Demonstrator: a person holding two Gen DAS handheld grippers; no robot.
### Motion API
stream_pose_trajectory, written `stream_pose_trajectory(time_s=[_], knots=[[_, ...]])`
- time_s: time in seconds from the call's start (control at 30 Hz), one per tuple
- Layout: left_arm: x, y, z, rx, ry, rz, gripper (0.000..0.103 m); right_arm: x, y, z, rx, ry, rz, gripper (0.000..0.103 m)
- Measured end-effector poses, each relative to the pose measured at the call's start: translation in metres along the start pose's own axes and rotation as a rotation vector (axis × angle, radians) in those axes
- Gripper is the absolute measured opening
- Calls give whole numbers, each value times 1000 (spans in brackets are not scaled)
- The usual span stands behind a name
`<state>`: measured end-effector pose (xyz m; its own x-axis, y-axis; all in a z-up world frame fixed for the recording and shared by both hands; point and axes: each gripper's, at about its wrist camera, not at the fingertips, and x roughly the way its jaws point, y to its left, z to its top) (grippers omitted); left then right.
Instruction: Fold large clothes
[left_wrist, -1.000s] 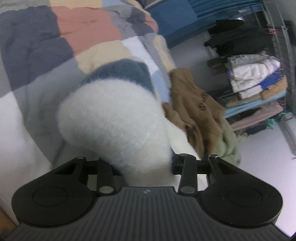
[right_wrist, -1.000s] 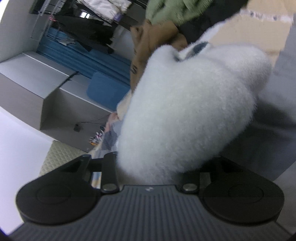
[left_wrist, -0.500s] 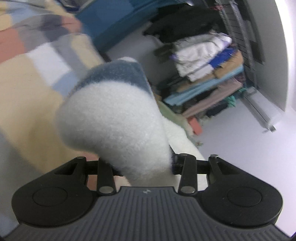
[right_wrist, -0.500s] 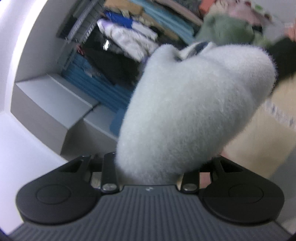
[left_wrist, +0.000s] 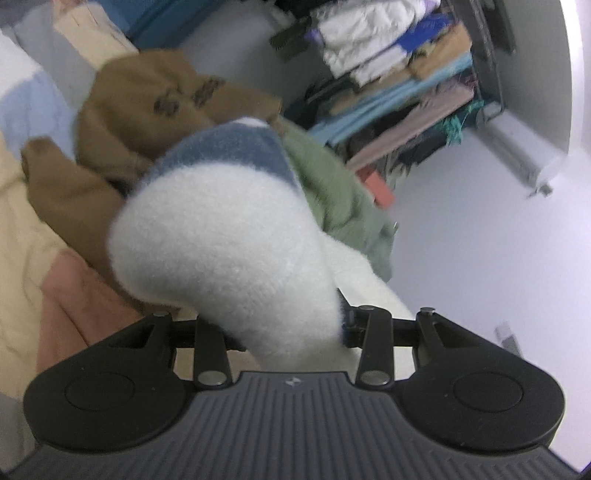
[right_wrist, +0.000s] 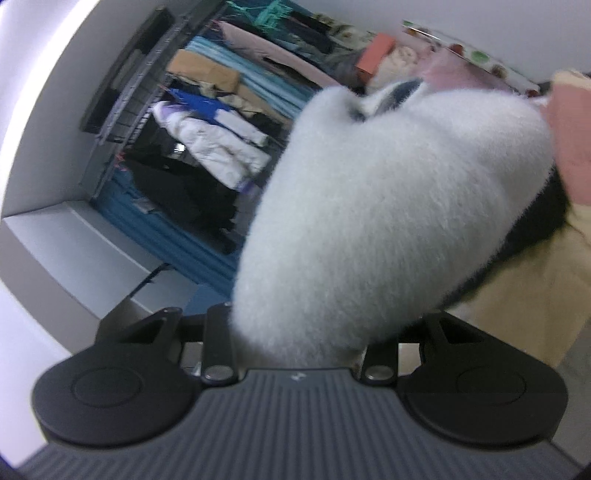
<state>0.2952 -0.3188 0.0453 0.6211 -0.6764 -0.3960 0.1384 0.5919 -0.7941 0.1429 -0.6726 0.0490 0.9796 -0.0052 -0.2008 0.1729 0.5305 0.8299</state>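
- Left wrist view. The left gripper (left_wrist: 291, 325) is clamped on a thick wad of a fluffy white garment (left_wrist: 221, 236); the fabric fills the gap between the two black linkage arms, so the jaws stand part-way apart, held off by the bulk of cloth, and the fingertips themselves are buried in the pile.
- The bunched fabric bulges up and forward from the jaws. A blue-grey band (left_wrist: 229, 151) crosses its far end, and a further fold of the same white cloth trails down to the right of the clamp.
- Behind the wad lie a brown garment (left_wrist: 140, 110) with dark lettering and, just beside it to the right, a sage-green garment (left_wrist: 332, 192), both resting on a patchwork quilt (left_wrist: 26, 221) of cream, pink and pale-blue panels.
- Further back, a wire rack (left_wrist: 406, 74) carries stacked folded clothes; a pale floor (left_wrist: 480, 240) fills the right side.
- Right wrist view. The right gripper (right_wrist: 299, 332) is likewise closed on a wad of the same fluffy white garment (right_wrist: 388, 206), jaws part-way apart with cloth packed between them and the fingertips hidden.
- The wad rises up and to the right, with a trace of blue-grey at its far edge. To its right show cream and pink panels of the quilt (right_wrist: 535, 288).
- To the left stands the wire rack (right_wrist: 207, 122) of folded and hanging clothes, with blue fabric (right_wrist: 166, 229) below it. The view is slightly blurred.
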Motion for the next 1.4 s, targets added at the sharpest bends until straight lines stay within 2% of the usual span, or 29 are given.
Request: stream_pose_trajectory(time_s=[0.17,0.27,0.5,0.63,0.8,0.87,0.93,1.07,1.2,1.4], knots=[[40,48,-25,-5,46,17,45,12,-63,-20,45,42,-39,43],[55,74,-37,4,62,22,45,12,-86,-39,48,70,-54,43],[64,127,-61,51,96,36,46,7,-141,-83,138,142,-99,44],[66,147,-72,14,96,36,48,2,-149,-94,147,128,-58,45],[63,141,-73,41,93,51,49,4,-149,-92,161,126,-62,46],[59,137,-72,42,110,62,56,3,-151,-92,174,131,-69,49],[54,134,-74,48,139,79,69,-1,-152,-94,201,135,-88,56],[28,120,-79,161,131,134,82,-18,-139,-98,185,153,-159,65],[-7,100,-82,264,135,187,83,-50,-117,-103,95,163,-217,65],[-75,48,-79,412,86,197,83,-99,-61,-98,-84,125,-259,65]])
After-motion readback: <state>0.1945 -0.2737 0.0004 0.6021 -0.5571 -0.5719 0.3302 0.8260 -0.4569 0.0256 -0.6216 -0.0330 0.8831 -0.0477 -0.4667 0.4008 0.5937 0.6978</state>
